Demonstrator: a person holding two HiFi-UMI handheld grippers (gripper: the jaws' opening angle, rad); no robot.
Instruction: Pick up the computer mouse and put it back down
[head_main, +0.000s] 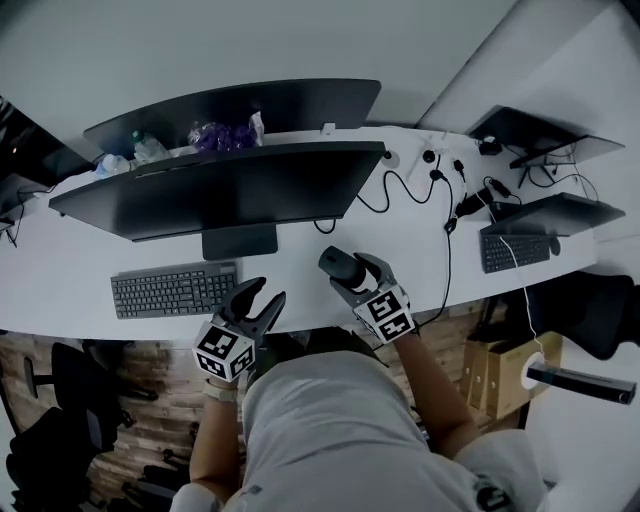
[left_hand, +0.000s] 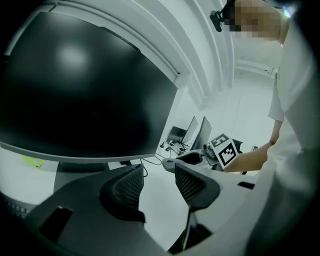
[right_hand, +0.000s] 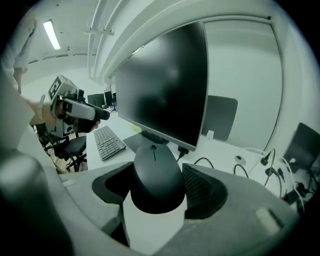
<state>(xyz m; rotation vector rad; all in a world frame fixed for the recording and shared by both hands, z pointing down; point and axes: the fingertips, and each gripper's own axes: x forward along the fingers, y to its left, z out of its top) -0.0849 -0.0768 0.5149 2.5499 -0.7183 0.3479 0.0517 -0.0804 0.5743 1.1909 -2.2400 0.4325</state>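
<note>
The black computer mouse (head_main: 338, 264) sits between the jaws of my right gripper (head_main: 350, 270), held above the white desk (head_main: 60, 270) just right of the monitor stand. In the right gripper view the mouse (right_hand: 156, 180) fills the gap of that gripper (right_hand: 157, 170); it hides the left pad, and the ribbed right pad (right_hand: 200, 187) touches its side. My left gripper (head_main: 268, 292) hovers at the desk's front edge beside the keyboard, open. Its two pads stand apart with only bare desk between them in the left gripper view (left_hand: 157, 172).
A wide dark monitor (head_main: 230, 190) stands at mid-desk with a grey keyboard (head_main: 172, 290) in front of it. Black cables (head_main: 430, 190) trail to the right. A second keyboard (head_main: 515, 250) and monitors lie far right. An office chair (head_main: 60, 400) and cardboard boxes (head_main: 500, 370) stand on the floor.
</note>
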